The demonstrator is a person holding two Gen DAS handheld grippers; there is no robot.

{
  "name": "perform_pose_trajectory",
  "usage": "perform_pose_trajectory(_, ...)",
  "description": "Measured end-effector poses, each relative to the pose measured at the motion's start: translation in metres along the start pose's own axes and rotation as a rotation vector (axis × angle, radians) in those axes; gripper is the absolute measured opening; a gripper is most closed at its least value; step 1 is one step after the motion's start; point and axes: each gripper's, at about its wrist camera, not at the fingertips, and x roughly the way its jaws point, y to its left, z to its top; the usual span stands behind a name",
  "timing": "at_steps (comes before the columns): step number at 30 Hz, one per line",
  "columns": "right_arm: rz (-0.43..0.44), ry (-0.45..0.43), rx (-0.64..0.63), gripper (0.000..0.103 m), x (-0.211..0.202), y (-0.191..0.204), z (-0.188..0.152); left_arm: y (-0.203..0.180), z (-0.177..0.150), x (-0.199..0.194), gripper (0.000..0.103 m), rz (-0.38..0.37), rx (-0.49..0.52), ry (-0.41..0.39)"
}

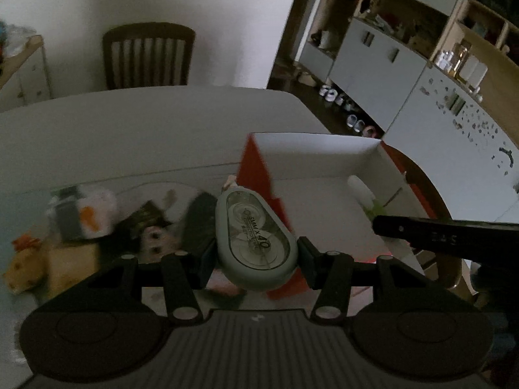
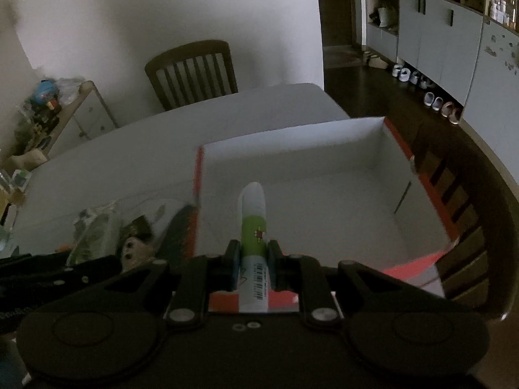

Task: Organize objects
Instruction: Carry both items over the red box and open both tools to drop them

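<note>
My left gripper [image 1: 256, 254] is shut on a pale green correction tape dispenser [image 1: 254, 238], held above the left wall of a red cardboard box with a white inside [image 1: 311, 159]. My right gripper [image 2: 253, 259] is shut on a white and green glue stick [image 2: 253, 227], held over the near part of the same box [image 2: 292, 149]. The glue stick's tip [image 1: 360, 189] and the right gripper's dark body [image 1: 447, 230] show at the right of the left wrist view.
Left of the box lies a pile of small toys: a yellow plush [image 1: 39, 267], a white plush [image 1: 87, 210], a doll face [image 1: 155, 235], also in the right wrist view [image 2: 133, 246]. A wooden chair [image 2: 194, 71] stands behind the white table [image 2: 162, 142].
</note>
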Motion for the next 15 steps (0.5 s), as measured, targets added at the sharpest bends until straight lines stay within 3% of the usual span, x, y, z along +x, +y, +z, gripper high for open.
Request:
perform_pose_trajectory(14,-0.042,0.014,0.017,0.017,0.035,-0.076,0.037,-0.087,0.042,0.095,0.052,0.012,0.126,0.093)
perform_pose_trajectory(15,-0.047,0.021,0.027,0.017,0.04,-0.082,0.039,-0.091,0.043,0.102,0.048,0.015,0.138,0.099)
